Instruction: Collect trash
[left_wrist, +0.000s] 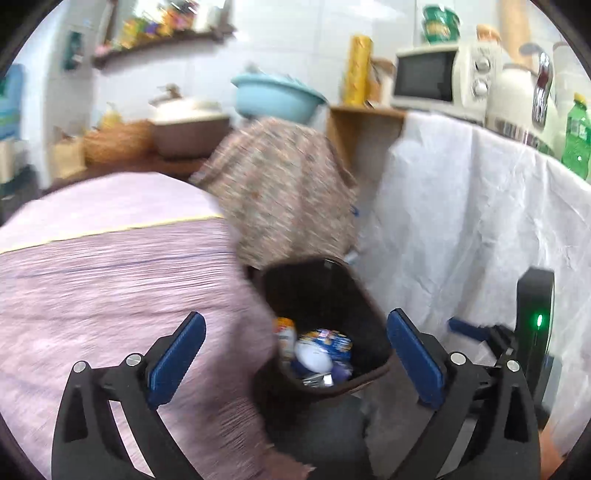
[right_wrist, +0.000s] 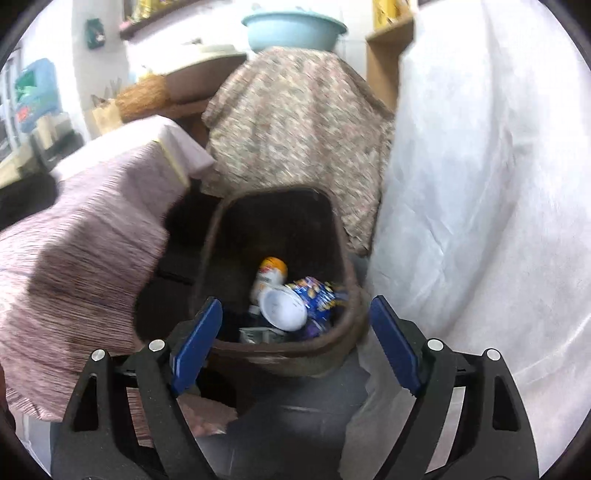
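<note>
I have both jaws spread and empty: left hand-held gripper (left_wrist: 295, 347), right hand-held gripper (right_wrist: 295, 332). The trash (right_wrist: 291, 302) sits in the brown bin (right_wrist: 236, 229) below. I'd lift clear slowly, avoiding the rim.

**Black frames, blue pads**

The left gripper (left_wrist: 295, 354) and right gripper (right_wrist: 295, 339) looked alike: black plastic arms with triangular cut-outs, round silver screws at the joints, and long blue ridged pads (left_wrist: 177, 362) facing inward.
</note>
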